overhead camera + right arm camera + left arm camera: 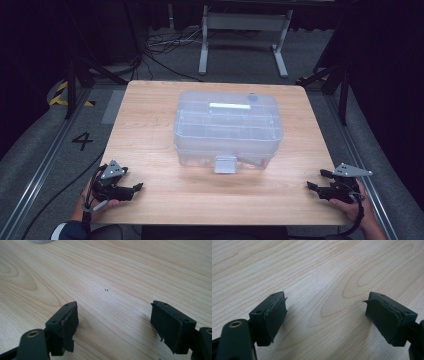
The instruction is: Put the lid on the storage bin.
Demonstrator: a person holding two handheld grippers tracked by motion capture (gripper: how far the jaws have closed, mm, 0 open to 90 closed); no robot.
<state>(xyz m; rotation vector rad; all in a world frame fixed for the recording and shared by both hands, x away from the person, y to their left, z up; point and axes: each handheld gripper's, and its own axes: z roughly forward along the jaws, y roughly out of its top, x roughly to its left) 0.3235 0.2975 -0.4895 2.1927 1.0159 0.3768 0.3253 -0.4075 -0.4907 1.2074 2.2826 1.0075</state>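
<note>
**A:** Where's the clear plastic box [227, 127] sitting in the high view? Asking for a clock direction.

**B:** Pretty much dead centre of the wooden table [150, 125], nudged a bit toward 12 o'clock. The lid is seen closed on it, with a white strip [229, 106] on top and a small latch tab [225, 164] hanging off the front wall at 6 o'clock. Compartment dividers can be made out through the lid, but what's inside can't be told.

**A:** And the 2 grippers?

**B:** The left gripper [137, 187] is found at about 7 o'clock from the box, held in a hand [102, 200] at the near left corner, jaws pointed toward 3 o'clock. The right gripper [312, 180] is at about 5 o'clock, held in the other hand [352, 207] at the near right corner, jaws pointed toward 9 o'clock. Both are kept well apart from the box.

**A:** Jaws gripping anything?

**B:** Nope. In the left gripper view the left gripper [325, 312] is shown spread wide, with bare wood grain between the pads. Same deal in the right gripper view: the right gripper [113, 322] is parted wide over bare tabletop, nothing pinched. A grey rounded edge [41, 241] is clipped at 11 o'clock in that view, and what it belongs to can't be told.
</note>
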